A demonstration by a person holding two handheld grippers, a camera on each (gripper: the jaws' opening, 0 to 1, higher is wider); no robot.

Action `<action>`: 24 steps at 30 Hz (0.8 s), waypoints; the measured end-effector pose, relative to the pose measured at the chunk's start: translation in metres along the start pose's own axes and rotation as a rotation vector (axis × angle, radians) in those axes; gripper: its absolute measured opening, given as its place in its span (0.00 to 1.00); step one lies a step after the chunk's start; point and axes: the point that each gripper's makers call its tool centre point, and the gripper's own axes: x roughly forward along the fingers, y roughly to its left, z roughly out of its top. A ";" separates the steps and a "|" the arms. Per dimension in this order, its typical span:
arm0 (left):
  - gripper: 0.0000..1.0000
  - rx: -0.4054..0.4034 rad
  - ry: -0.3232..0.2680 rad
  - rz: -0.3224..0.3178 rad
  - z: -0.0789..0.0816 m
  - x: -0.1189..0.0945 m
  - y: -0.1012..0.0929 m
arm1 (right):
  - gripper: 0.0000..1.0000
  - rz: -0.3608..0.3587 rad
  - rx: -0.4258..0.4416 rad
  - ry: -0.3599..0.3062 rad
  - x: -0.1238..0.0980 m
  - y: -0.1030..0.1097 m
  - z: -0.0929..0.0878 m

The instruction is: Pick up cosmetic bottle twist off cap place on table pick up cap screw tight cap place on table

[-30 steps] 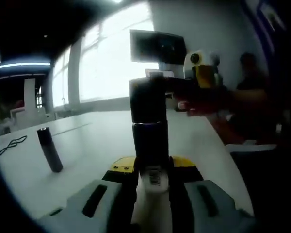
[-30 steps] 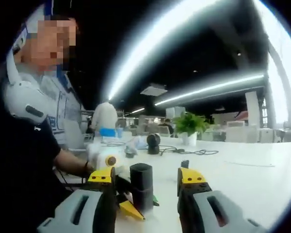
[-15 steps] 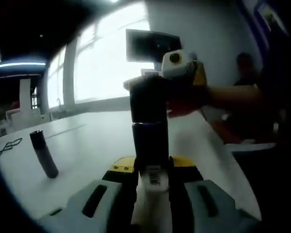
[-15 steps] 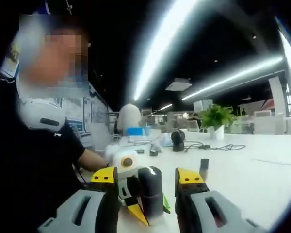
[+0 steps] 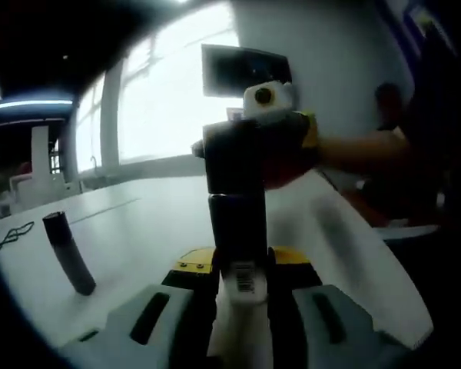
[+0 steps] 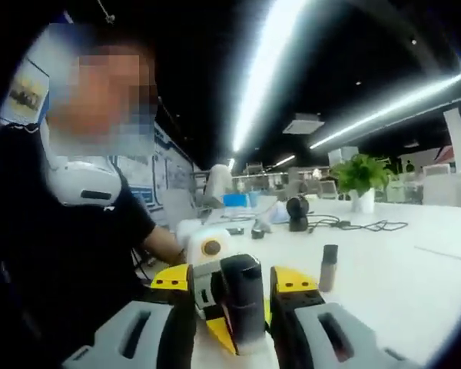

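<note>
My left fingers clamp the cosmetic bottle upright. My right fingers close around its cap above the table.

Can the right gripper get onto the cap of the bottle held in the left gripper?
Probably yes: the right gripper already has its jaws either side of the black cap, and nothing sits between them. The left gripper holds the bottle upright below.
</note>
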 end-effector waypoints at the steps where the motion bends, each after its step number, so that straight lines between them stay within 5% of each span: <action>1: 0.15 0.003 -0.001 -0.006 0.000 0.000 -0.001 | 0.30 0.012 -0.006 0.008 0.001 -0.002 -0.001; 16: 0.14 -0.012 -0.003 0.001 0.000 0.003 -0.001 | 0.17 0.137 0.022 -0.003 0.011 -0.006 -0.002; 24: 0.14 0.023 0.007 -0.049 0.000 0.015 0.012 | 0.15 -0.006 -0.021 -0.009 0.004 -0.021 0.000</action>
